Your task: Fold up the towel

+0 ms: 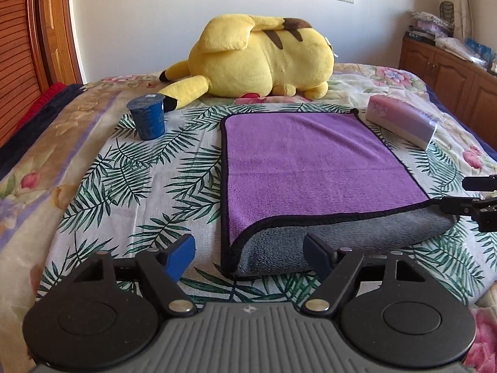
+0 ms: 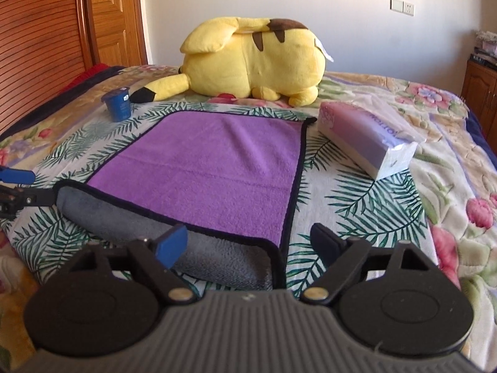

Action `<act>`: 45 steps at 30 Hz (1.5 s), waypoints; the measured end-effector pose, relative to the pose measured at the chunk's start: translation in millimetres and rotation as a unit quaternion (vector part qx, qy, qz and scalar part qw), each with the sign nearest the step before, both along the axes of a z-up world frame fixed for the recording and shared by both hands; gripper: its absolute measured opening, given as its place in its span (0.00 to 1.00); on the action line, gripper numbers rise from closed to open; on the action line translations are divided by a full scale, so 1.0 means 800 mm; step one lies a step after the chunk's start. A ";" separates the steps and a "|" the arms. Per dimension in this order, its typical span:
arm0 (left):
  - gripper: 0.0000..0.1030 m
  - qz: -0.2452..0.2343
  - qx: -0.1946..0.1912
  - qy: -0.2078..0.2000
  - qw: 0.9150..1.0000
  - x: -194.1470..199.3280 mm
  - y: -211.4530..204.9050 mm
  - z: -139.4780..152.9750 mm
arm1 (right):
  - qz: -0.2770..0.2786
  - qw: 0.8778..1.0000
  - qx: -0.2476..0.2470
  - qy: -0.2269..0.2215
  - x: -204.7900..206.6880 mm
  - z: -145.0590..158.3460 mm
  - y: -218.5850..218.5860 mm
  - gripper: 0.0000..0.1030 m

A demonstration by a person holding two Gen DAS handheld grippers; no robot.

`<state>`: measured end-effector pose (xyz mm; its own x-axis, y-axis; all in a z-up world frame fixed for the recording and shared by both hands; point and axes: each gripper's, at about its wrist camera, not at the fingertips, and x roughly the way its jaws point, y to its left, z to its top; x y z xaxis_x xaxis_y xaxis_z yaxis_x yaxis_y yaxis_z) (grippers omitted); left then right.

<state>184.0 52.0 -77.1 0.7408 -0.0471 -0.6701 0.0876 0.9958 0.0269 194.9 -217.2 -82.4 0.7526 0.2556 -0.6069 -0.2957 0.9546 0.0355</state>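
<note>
A purple towel [image 1: 310,168] with a grey underside and black hem lies flat on the bed; it also shows in the right wrist view [image 2: 217,168]. Its near edge is turned over, showing a grey strip [image 1: 341,236]. My left gripper [image 1: 248,255] is open, its jaws on either side of the near left corner of the towel. My right gripper [image 2: 251,245] is open over the near right corner. The right gripper's fingers [image 1: 459,205] also show at the right edge of the left wrist view, and the left gripper's fingers [image 2: 18,177] at the left edge of the right wrist view.
A big yellow plush toy [image 1: 257,59] lies behind the towel. A blue cup [image 1: 147,118] stands at the far left. A tissue pack [image 1: 403,121] lies at the far right. A wooden headboard [image 2: 40,31] is at left, a cabinet [image 1: 450,71] at right.
</note>
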 end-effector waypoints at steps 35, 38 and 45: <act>0.18 -0.002 -0.031 0.040 0.999 0.024 0.007 -0.035 | 0.019 0.993 0.020 0.111 0.036 -0.025 -0.015 0.56; 0.15 -0.001 -0.031 0.037 0.999 0.023 0.007 -0.036 | 0.019 0.993 0.021 0.114 0.036 -0.025 -0.018 0.46; 0.06 -0.001 -0.036 0.038 0.999 0.023 0.007 -0.036 | 0.022 0.993 0.015 0.113 0.038 -0.024 -0.018 0.24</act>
